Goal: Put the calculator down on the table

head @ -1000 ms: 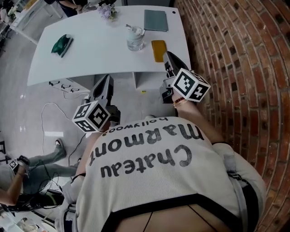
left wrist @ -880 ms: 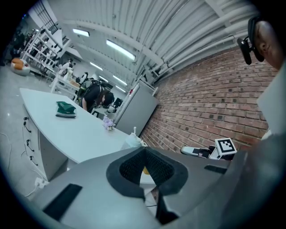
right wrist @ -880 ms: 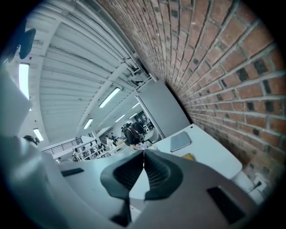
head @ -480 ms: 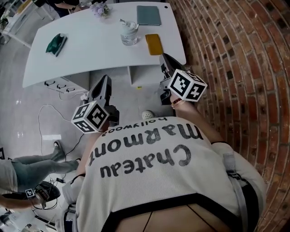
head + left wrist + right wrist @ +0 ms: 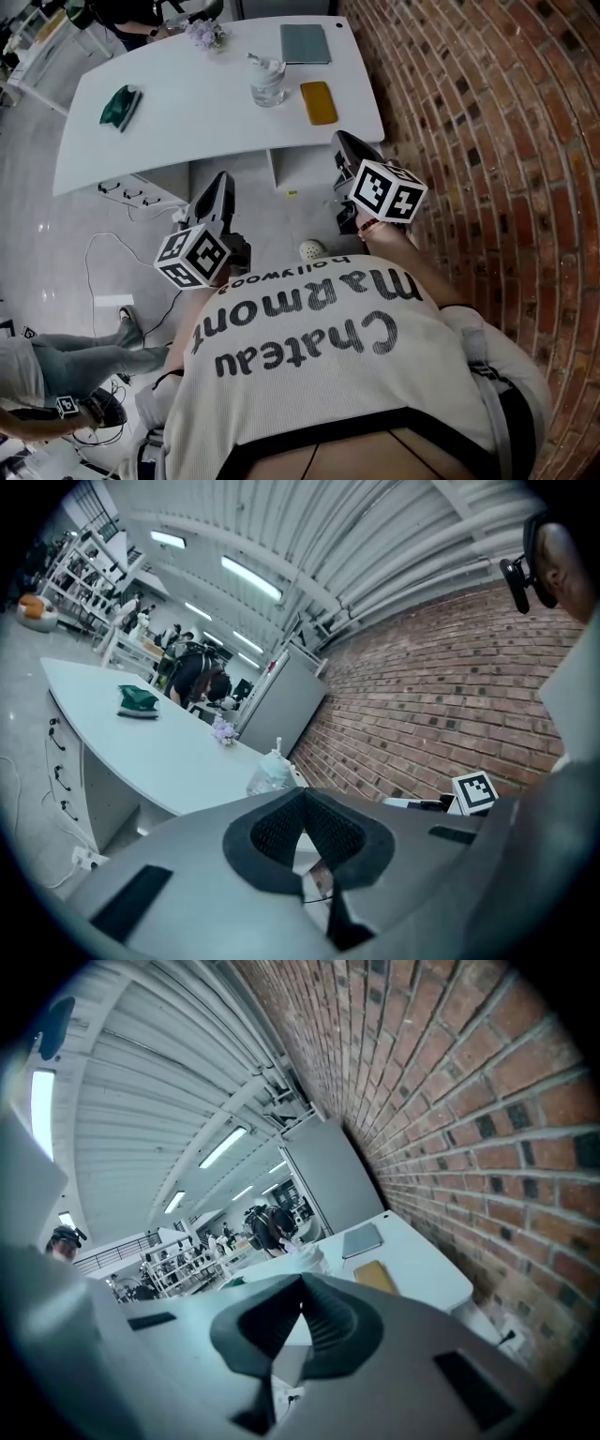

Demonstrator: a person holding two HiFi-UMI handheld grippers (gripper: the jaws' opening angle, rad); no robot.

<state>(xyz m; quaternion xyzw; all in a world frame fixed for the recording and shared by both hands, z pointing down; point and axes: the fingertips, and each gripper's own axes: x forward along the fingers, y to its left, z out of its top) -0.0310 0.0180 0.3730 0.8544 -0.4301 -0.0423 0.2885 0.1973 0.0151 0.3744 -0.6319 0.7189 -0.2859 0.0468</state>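
Calculator, which I take to be the flat mustard-yellow rectangular slab, lies flat on the white curved-front table, near the right end by the red brick wall, and neither claw is touching it. From the right gripper view I see the same slab ahead and a little right of the jaw tips, well apart from them.

My left gripper has its jaws closed tip to tip with nothing between them. My right gripper is closed the same way, also empty. Both sit short of the table's near edge, over the grey floor, pointing toward the table. The right one is nearer the slab.

Just left of the slab stands a clear glass tumbler with something white in it. Behind the slab lies a grey-blue flat rectangular pad. A dark green folded object rests toward the table's left end, and a small bunch of pale purple flowers is at the far edge.
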